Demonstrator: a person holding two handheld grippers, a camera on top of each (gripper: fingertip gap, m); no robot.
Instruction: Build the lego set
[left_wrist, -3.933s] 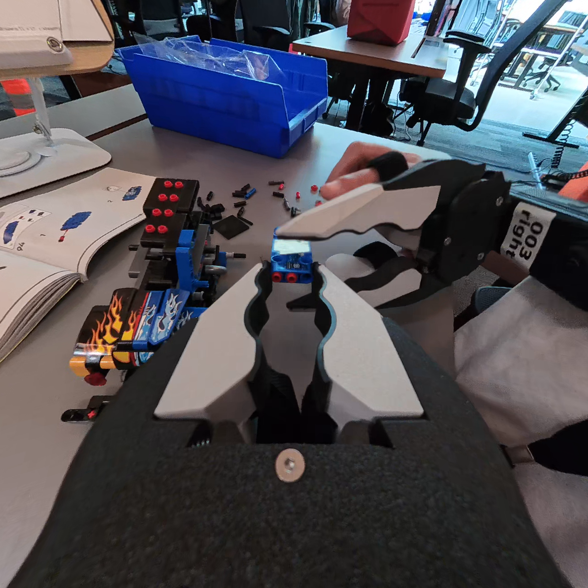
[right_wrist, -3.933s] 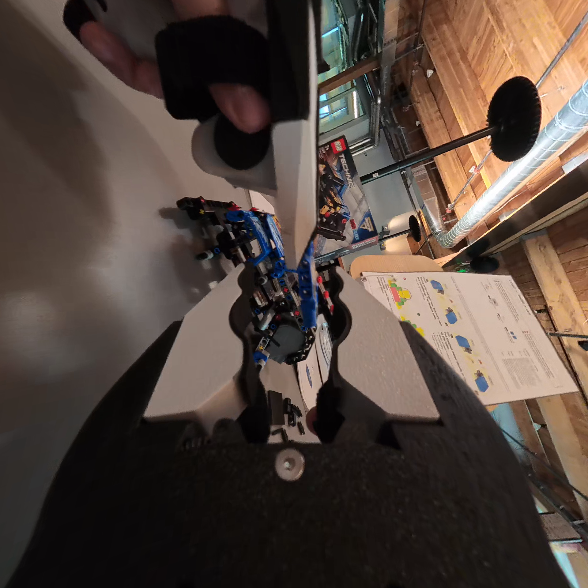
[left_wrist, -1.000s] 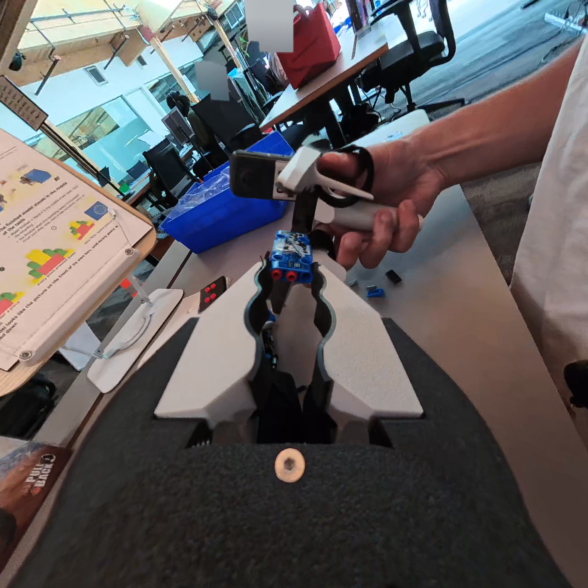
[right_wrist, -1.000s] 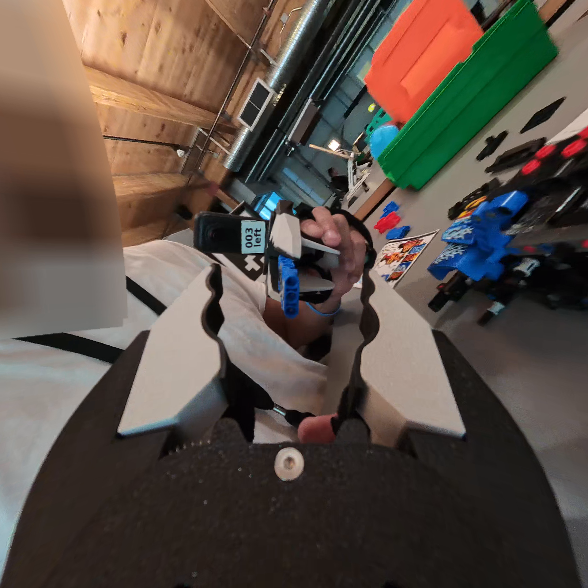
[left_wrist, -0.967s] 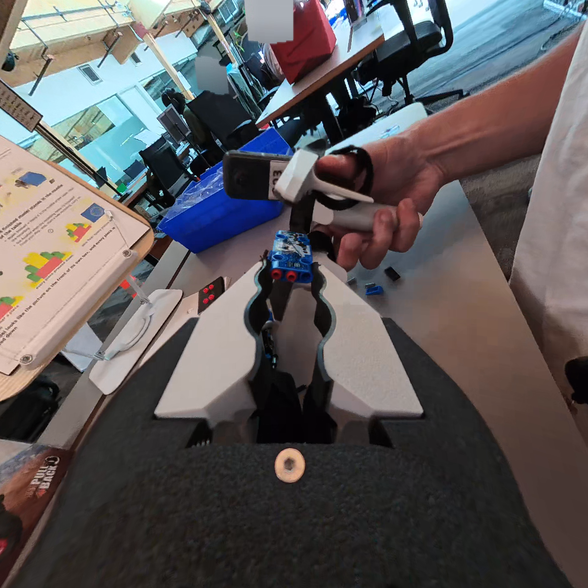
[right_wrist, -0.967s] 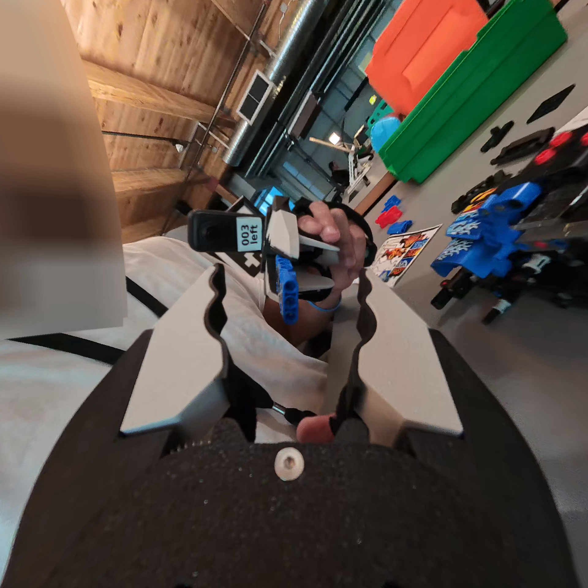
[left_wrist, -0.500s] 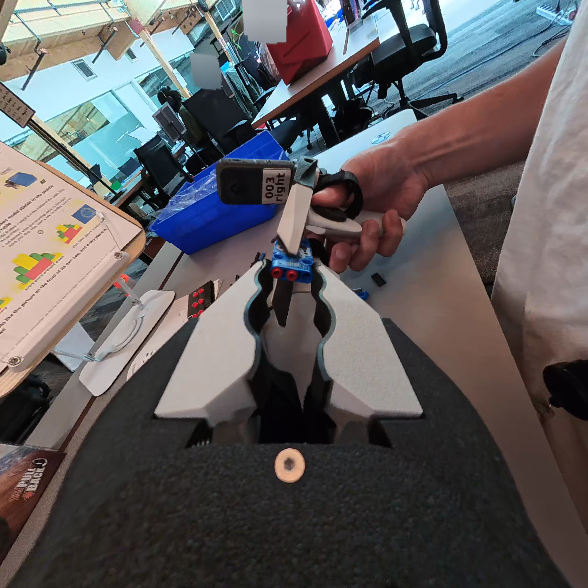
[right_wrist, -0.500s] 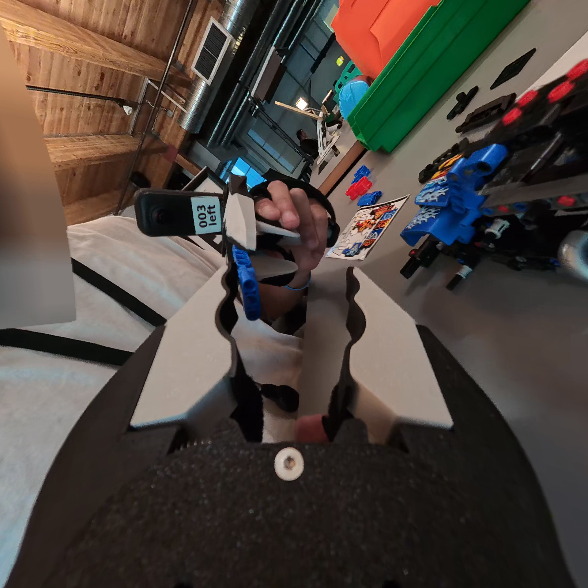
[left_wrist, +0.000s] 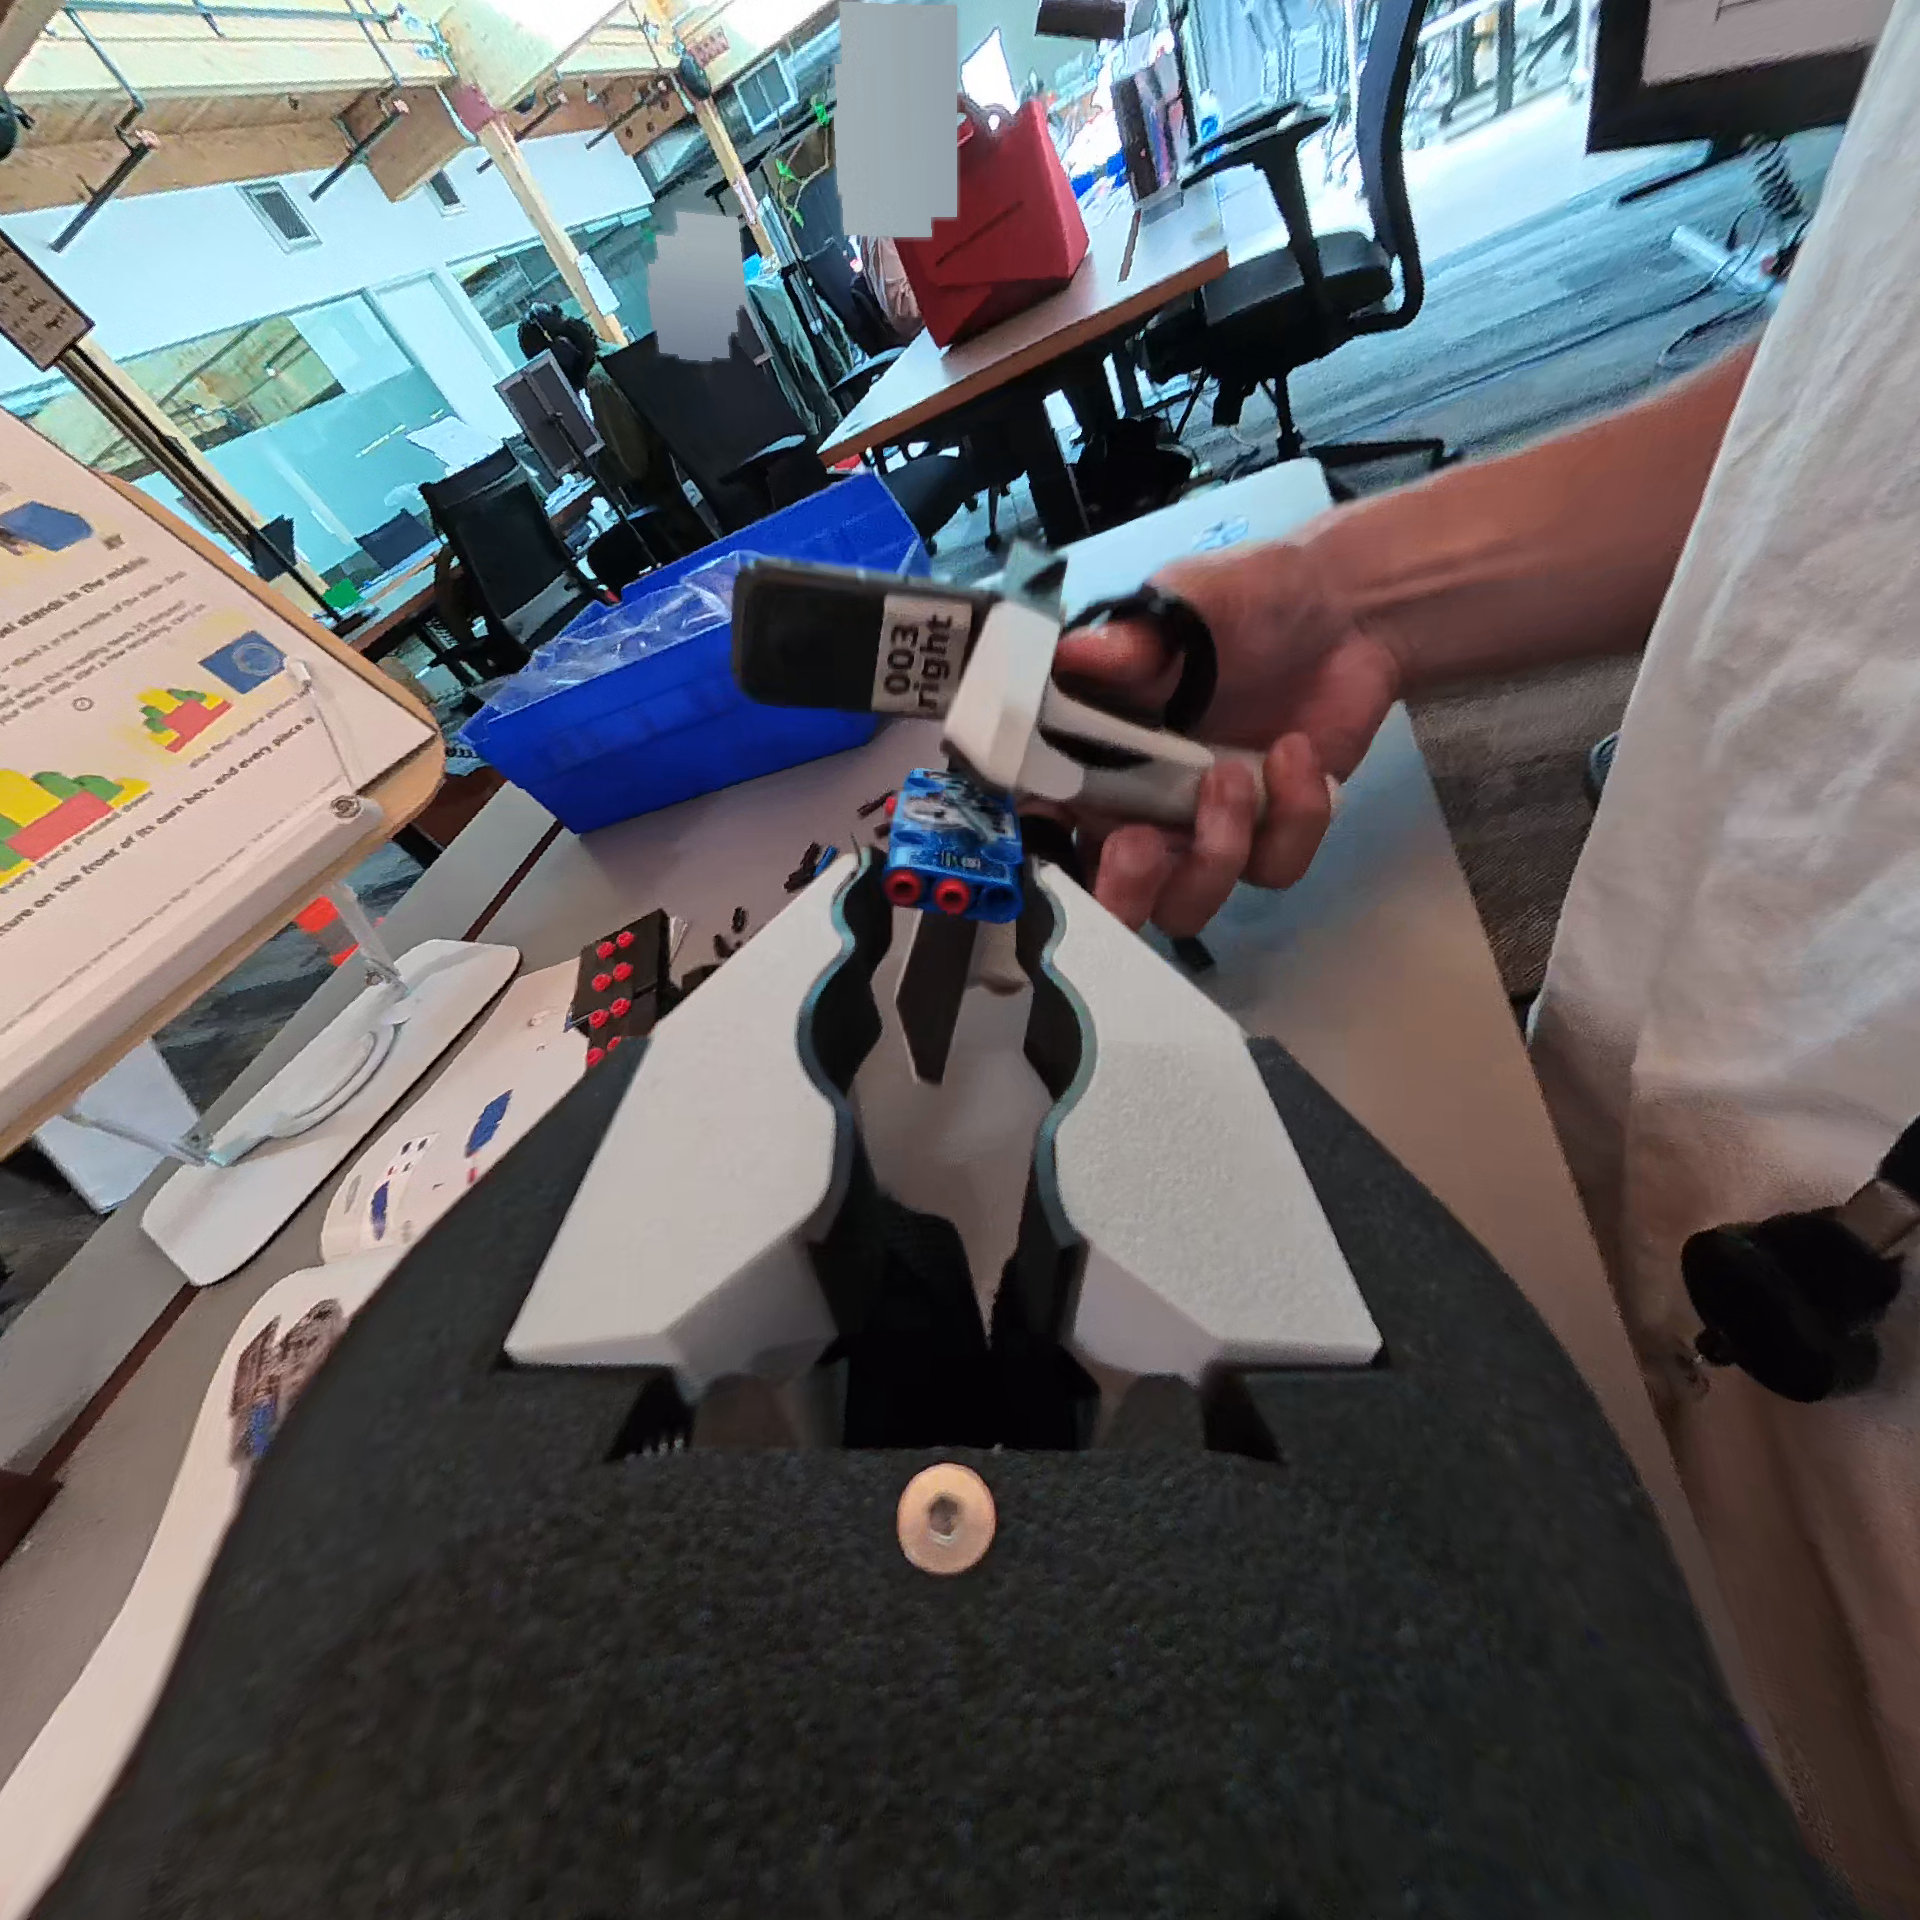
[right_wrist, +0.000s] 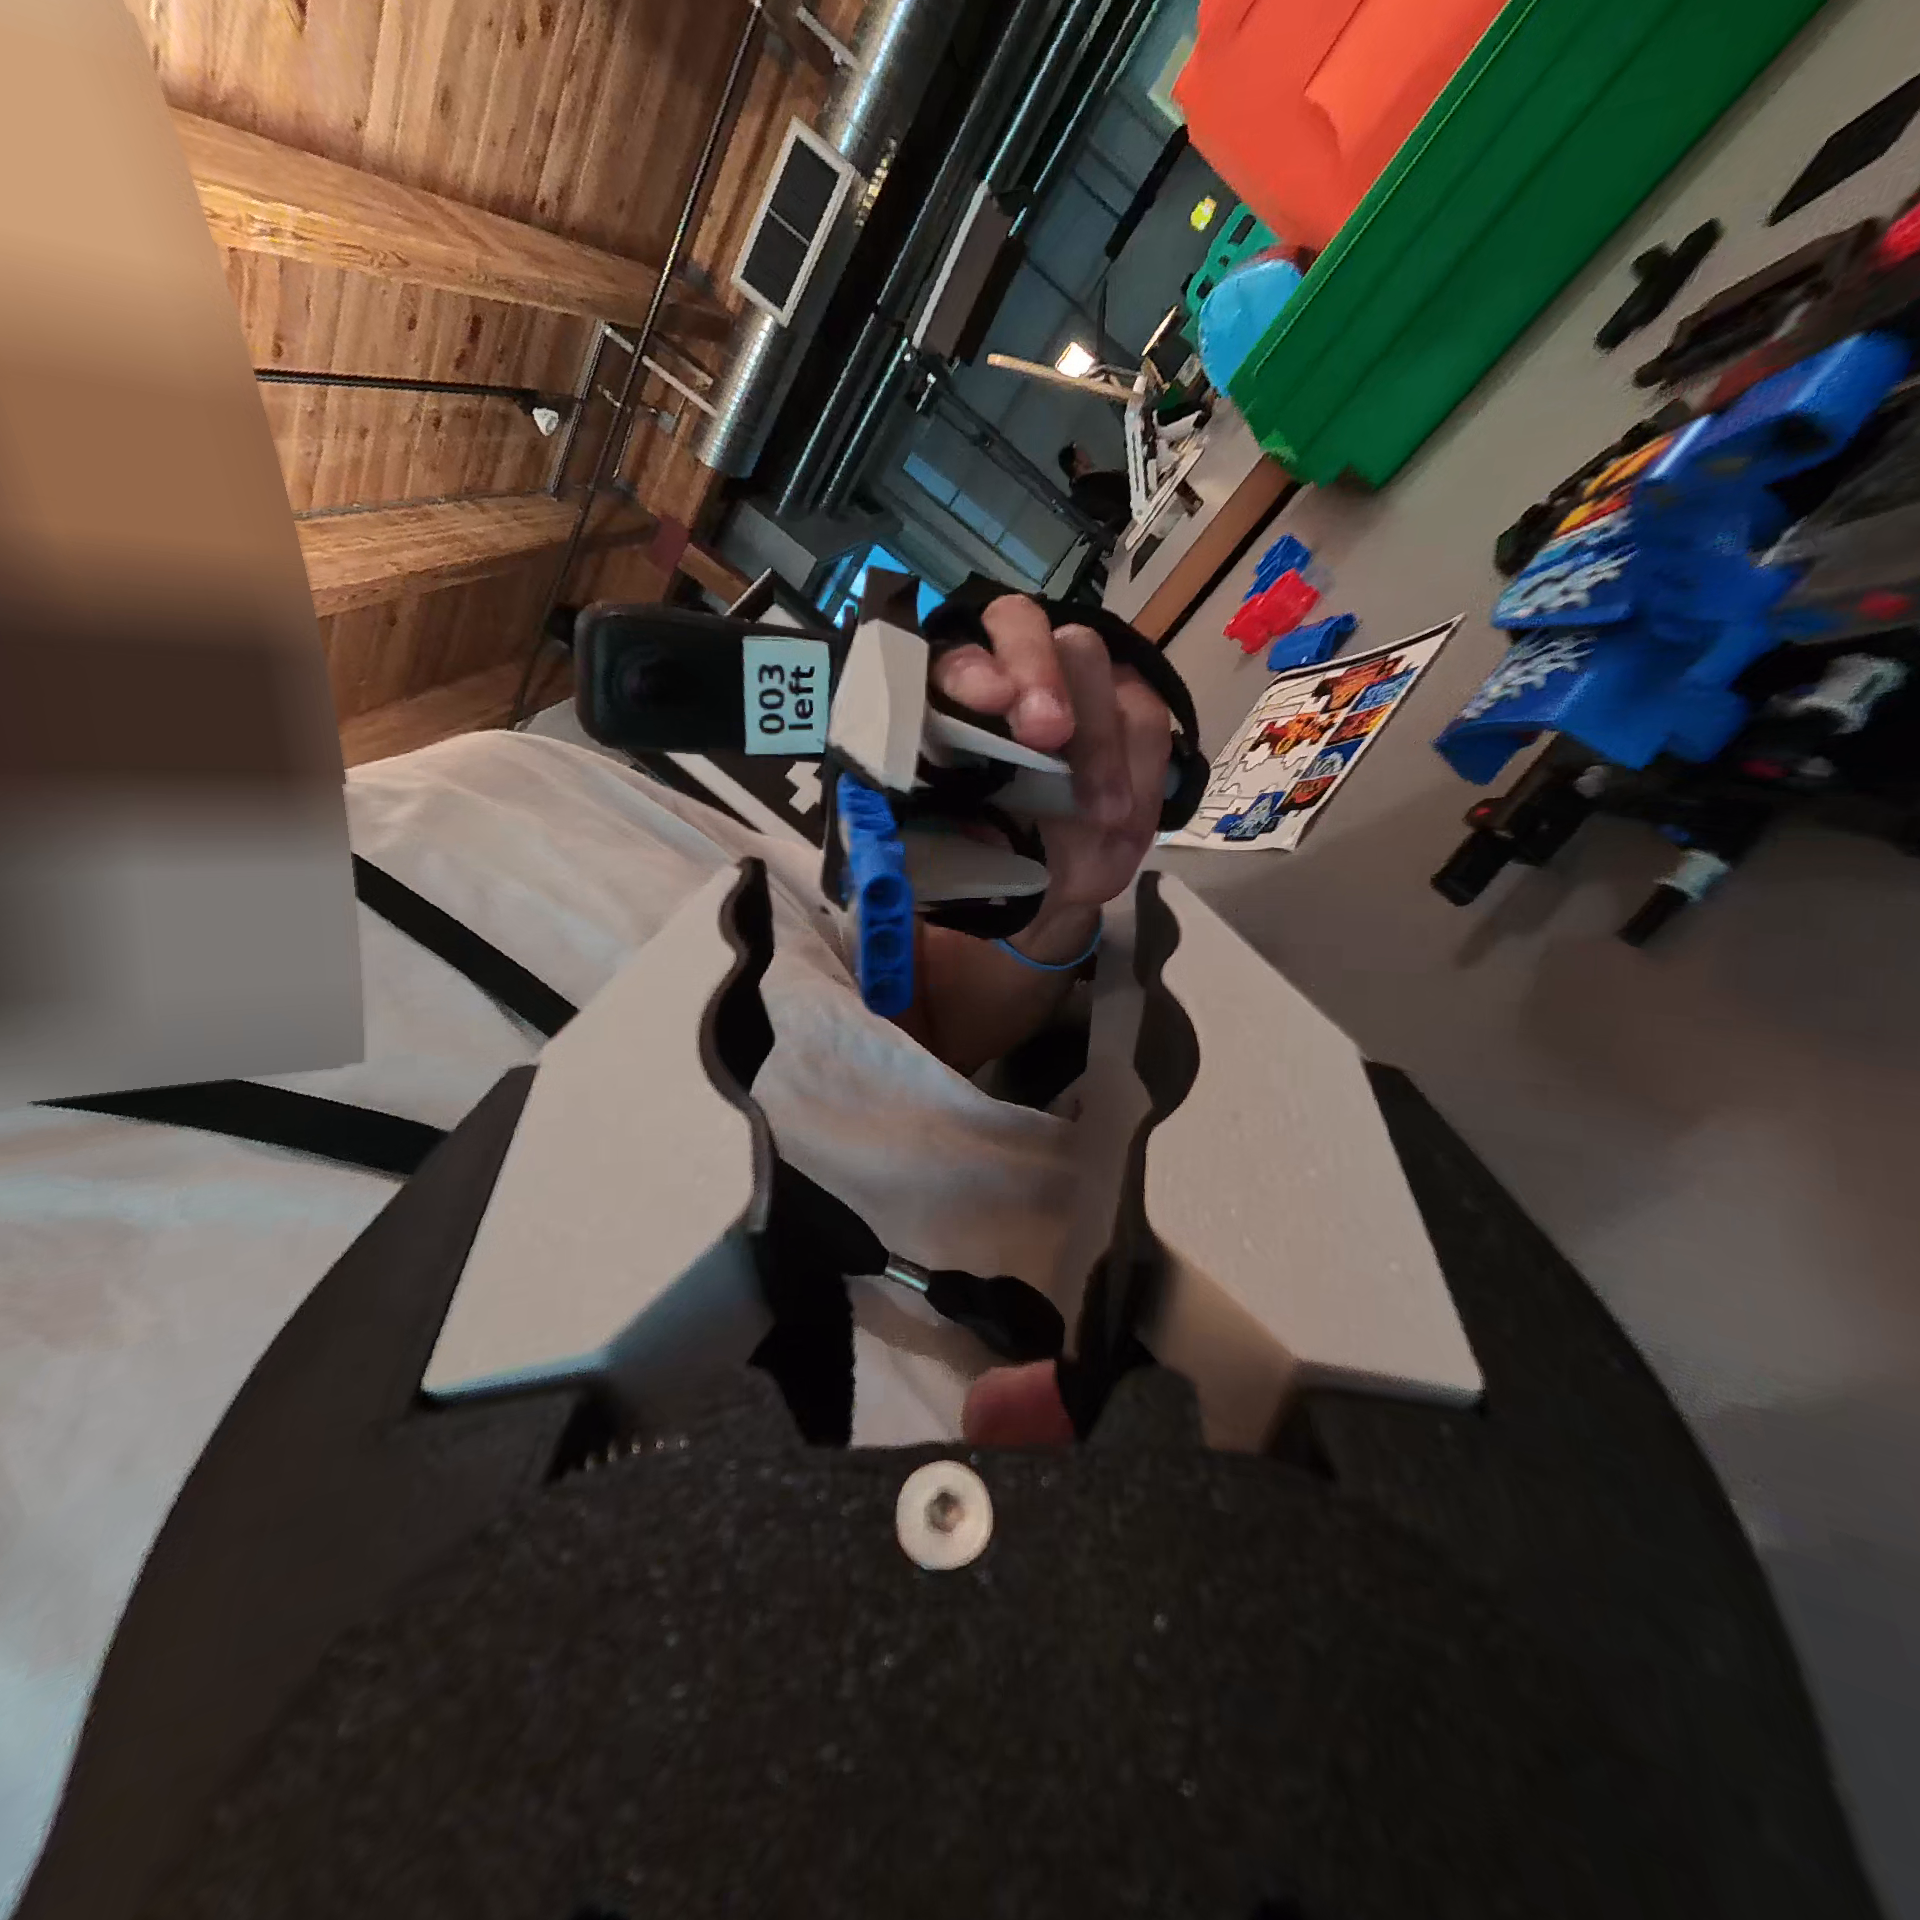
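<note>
My left gripper (left_wrist: 951, 885) is shut on a small blue lego piece (left_wrist: 951, 844) with two red pins, held in the air above the grey table (left_wrist: 1371, 997). My right gripper (right_wrist: 945, 920) is open and faces the left one tip to tip. The blue piece (right_wrist: 881, 925) sits between its fingers, nearer the left finger (right_wrist: 665, 1039), with no visible contact. In the left wrist view one of its fingers (left_wrist: 995, 717) is above the piece and the other below. The partly built blue and black vehicle (right_wrist: 1704, 665) lies on the table at right.
A blue bin (left_wrist: 665, 727) stands at the back of the table, with loose small parts (left_wrist: 805, 868) and a black panel with red pins (left_wrist: 623, 966) in front. An open booklet (left_wrist: 436, 1153) and a poster stand (left_wrist: 156, 748) are at left. A sticker sheet (right_wrist: 1314, 743) and a green bin (right_wrist: 1507, 239) are beyond. My left and right fingertips are right by each other.
Both grippers have risen from the table by the vehicle and now face each other. The right gripper has closed in so its open fingers straddle the blue piece. The left has kept its hold.
</note>
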